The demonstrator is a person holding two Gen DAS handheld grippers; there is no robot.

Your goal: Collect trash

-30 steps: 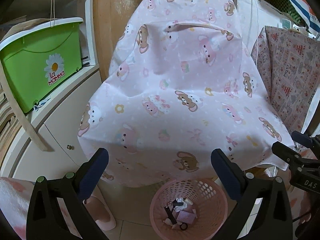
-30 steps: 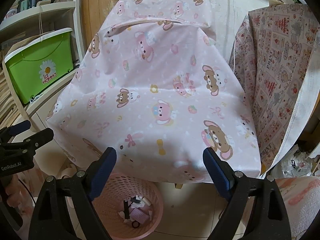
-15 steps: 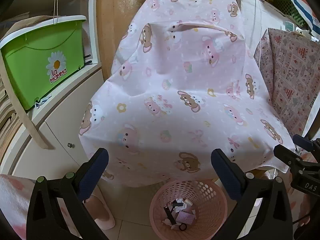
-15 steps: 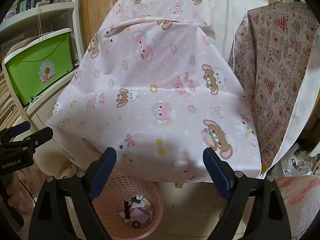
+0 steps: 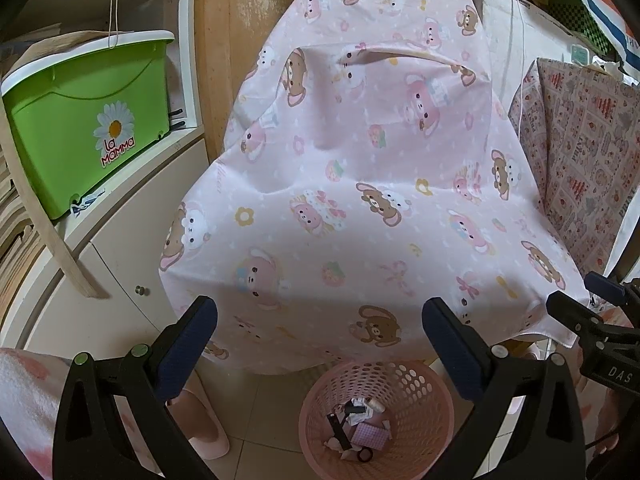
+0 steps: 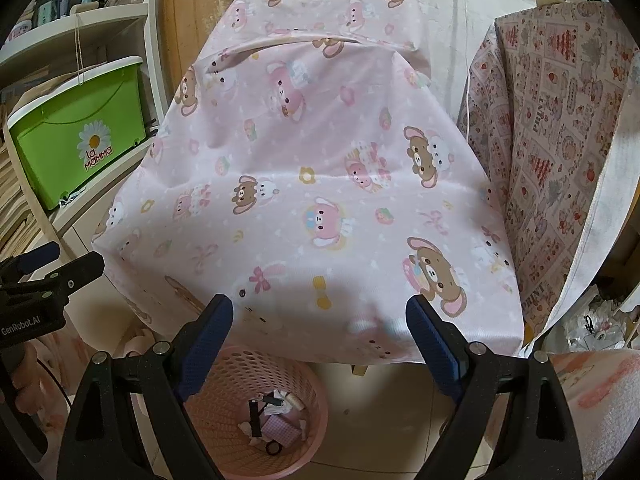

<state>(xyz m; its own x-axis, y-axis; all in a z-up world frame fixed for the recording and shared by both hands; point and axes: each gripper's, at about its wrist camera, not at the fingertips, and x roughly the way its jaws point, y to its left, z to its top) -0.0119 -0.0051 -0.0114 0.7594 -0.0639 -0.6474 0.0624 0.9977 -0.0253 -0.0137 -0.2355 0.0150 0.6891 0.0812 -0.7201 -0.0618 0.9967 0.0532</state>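
In your left wrist view, your left gripper point(image 5: 320, 332) has its blue-padded jaws spread wide with nothing between them, over the front edge of the pink cartoon-bear cloth point(image 5: 360, 184) draped on a table. At 6 o'clock the pink perforated plastic basket point(image 5: 432, 408) sits on the floor tiles, its far rim tucked under the cloth; the small trash scraps point(image 5: 360, 424) in its bottom are too jumbled to name singly. At 3 o'clock your right gripper point(image 5: 588, 312) is cut off by the frame edge. At 9 o'clock is a lime-green plastic storage box point(image 5: 80, 120). In your right wrist view, your right gripper point(image 6: 320, 328) is likewise spread and empty. Here the basket point(image 6: 240, 368) lies at 7 o'clock, partly hidden by the left jaw, trash point(image 6: 272, 416) visible inside. Only this view shows the strawberry-print patchwork fabric point(image 6: 552, 140) fully, at 2 o'clock.
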